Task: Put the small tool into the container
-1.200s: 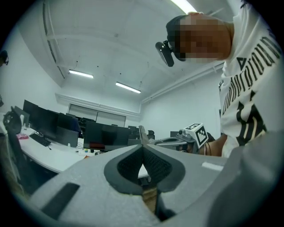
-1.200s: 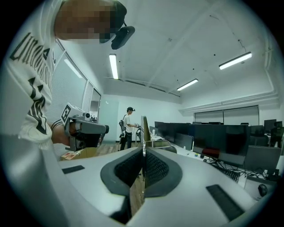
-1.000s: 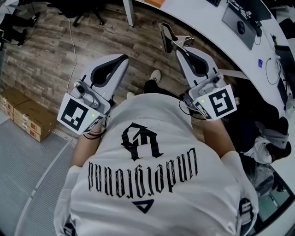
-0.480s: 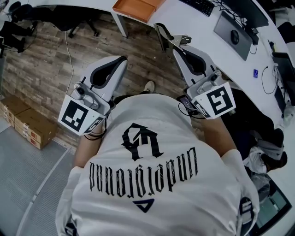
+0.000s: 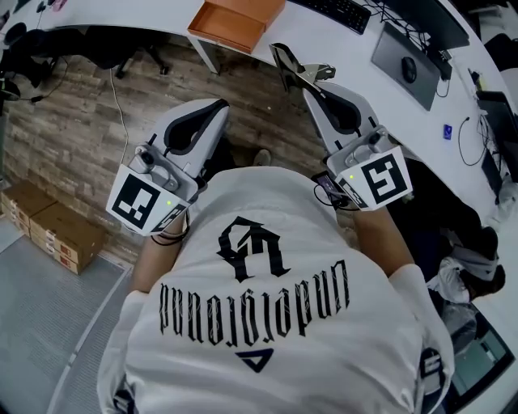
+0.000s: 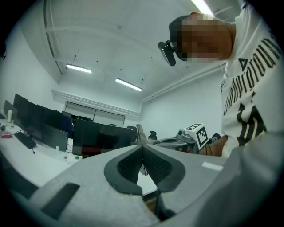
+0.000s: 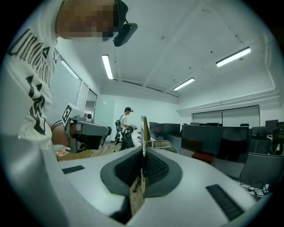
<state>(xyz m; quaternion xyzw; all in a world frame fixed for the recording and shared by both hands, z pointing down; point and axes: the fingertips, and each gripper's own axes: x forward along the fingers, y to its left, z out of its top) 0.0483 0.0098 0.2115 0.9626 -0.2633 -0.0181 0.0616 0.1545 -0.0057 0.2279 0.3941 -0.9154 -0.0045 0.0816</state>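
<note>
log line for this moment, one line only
right hand-held gripper: shut on small tool | left hand-held gripper: shut, empty | orange container: on white desk, tool not in it

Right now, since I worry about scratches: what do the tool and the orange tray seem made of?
Tool: seems metal; a dark flat blade and a silvery part that glints. Tray: matte orange with thin flat walls, perhaps plastic or coated board; the look leaves it open.

Your white shirt (image 5: 324, 356) carried one line of black gothic lettering, upside down from the head view; began "Un", rest not legible.
</note>
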